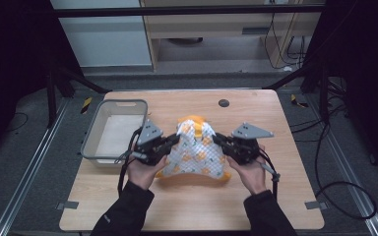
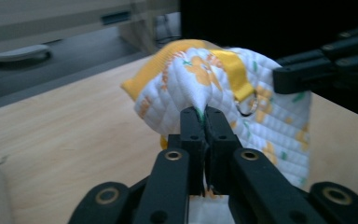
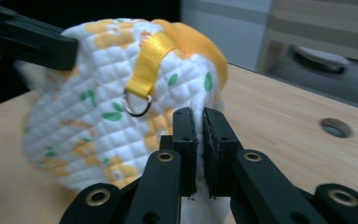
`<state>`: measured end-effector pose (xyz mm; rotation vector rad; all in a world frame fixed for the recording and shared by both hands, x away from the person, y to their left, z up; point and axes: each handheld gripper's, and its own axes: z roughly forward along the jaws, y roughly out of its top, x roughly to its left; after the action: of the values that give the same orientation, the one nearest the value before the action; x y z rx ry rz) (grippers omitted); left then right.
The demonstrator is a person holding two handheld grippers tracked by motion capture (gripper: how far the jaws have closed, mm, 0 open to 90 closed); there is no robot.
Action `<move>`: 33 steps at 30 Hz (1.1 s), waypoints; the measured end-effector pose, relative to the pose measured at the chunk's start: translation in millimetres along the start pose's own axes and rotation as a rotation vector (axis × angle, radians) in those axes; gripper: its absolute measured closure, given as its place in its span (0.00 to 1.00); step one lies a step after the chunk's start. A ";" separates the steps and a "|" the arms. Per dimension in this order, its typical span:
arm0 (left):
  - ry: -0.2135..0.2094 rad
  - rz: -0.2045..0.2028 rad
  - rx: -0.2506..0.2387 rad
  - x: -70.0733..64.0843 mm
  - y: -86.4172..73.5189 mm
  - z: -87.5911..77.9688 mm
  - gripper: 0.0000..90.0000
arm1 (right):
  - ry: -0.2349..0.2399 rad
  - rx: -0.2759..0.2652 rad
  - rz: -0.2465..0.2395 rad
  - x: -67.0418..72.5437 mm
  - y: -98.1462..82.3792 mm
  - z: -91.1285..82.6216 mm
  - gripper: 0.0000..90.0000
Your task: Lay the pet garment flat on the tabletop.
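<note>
A white quilted cloth (image 1: 197, 158) with orange flowers, green leaves and yellow trim is lifted at its far edge over the wooden table (image 1: 187, 206). My left gripper (image 1: 176, 139) is shut on its left upper corner and my right gripper (image 1: 216, 139) on its right upper corner. In the left gripper view the jaws (image 2: 204, 114) pinch a fold of the cloth (image 2: 200, 77), with the right gripper (image 2: 326, 65) beyond. In the right gripper view the jaws (image 3: 199, 116) clamp the cloth's (image 3: 93, 112) edge. A yellow ribbon loop with a metal ring (image 3: 137, 105) hangs on it.
A grey plastic basket (image 1: 89, 142) stands at the table's left, close to my left hand. A round cable hole (image 1: 223, 103) sits near the table's far edge. Black frame bars and cables surround the table.
</note>
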<state>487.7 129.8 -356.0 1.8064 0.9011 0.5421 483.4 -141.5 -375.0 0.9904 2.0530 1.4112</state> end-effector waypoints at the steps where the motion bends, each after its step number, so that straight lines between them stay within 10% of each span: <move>1: 0.037 -0.029 -0.005 6.7 0.5 11.8 0.80 | -0.029 0.000 0.017 -6.9 0.4 11.0 0.91; 7: 0.139 -0.118 0.044 39.1 -12.6 35.9 0.42 | -0.226 0.057 0.040 -34.1 -14.2 50.0 0.72; 22: 0.094 -0.034 0.084 45.2 -48.9 -21.6 0.37 | -0.145 0.075 -0.055 -40.4 -31.7 -15.3 0.46; 33: 0.042 0.001 0.191 30.5 -97.0 -9.5 0.37 | -0.089 0.138 -0.016 -41.8 -84.1 -29.5 0.41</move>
<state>467.7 180.4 -442.5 1.9732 1.0086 0.5103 463.7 -209.5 -443.3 1.0698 2.1107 1.2079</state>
